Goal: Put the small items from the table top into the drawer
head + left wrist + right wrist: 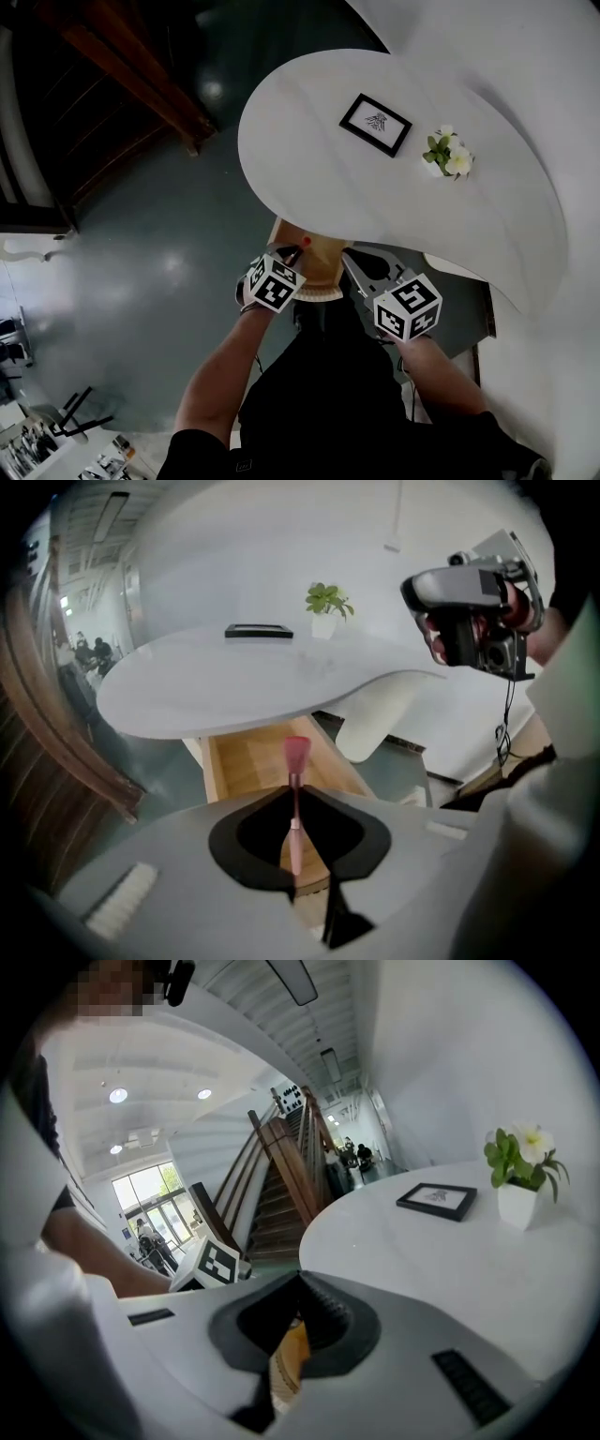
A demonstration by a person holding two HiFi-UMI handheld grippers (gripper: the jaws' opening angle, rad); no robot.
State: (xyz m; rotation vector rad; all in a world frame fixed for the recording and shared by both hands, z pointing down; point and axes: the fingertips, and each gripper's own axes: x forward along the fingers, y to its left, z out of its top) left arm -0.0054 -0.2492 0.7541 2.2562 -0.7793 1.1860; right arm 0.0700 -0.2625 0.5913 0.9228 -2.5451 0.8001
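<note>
My left gripper [292, 255] is shut on a thin pink brush [296, 761] and holds it over the open wooden drawer [323, 267] under the near edge of the white table [394, 206]. The brush's pink head [282, 247] points forward past the jaws, with the drawer's bare wooden floor [246, 761] below it. At the drawer's right side, my right gripper [348, 256] has its jaws together; in the right gripper view [300, 1281] only a sliver of yellow wood shows through the gap behind the tips. A black picture frame [375, 124] and a small potted flower [450, 155] stand on the table.
A dark wooden staircase [122, 75] runs along the far left above the grey floor [150, 281]. A white wall [553, 84] curves round behind the table. A white rounded shape [375, 724] sits under the table at the right. Some clutter [37, 441] lies at the bottom left.
</note>
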